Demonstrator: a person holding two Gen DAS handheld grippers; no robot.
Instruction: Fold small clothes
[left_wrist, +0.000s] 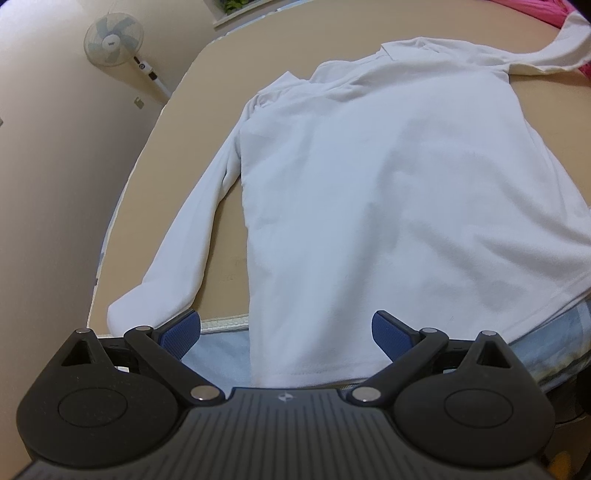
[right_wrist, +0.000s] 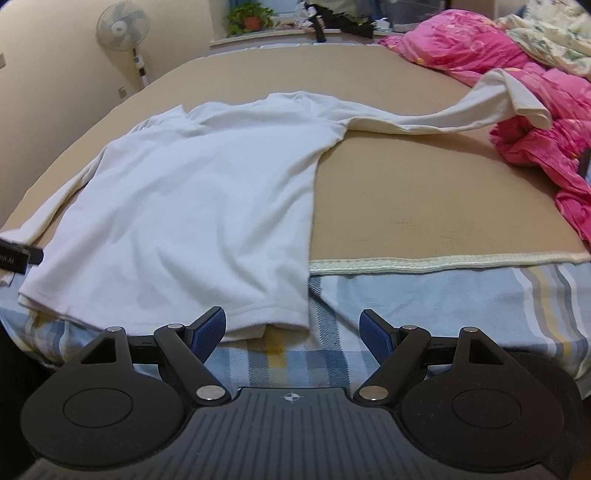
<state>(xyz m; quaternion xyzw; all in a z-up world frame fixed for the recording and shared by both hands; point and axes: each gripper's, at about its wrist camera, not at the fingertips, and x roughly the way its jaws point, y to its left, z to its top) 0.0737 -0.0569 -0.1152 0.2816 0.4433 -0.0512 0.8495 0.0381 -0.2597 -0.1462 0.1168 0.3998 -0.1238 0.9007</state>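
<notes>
White long-sleeved shirt spread flat, hem perhaps overhanging

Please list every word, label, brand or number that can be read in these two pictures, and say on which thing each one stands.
"...OBLAI" or similar, white letters cut off by the picture edge, on the black part at the left edge of the right wrist view; reading uncertain.
Fan: a small dark mark at its hub, too blurred to read.
Fan pole panel: too small to read.
White shirt: no text visible.
</notes>
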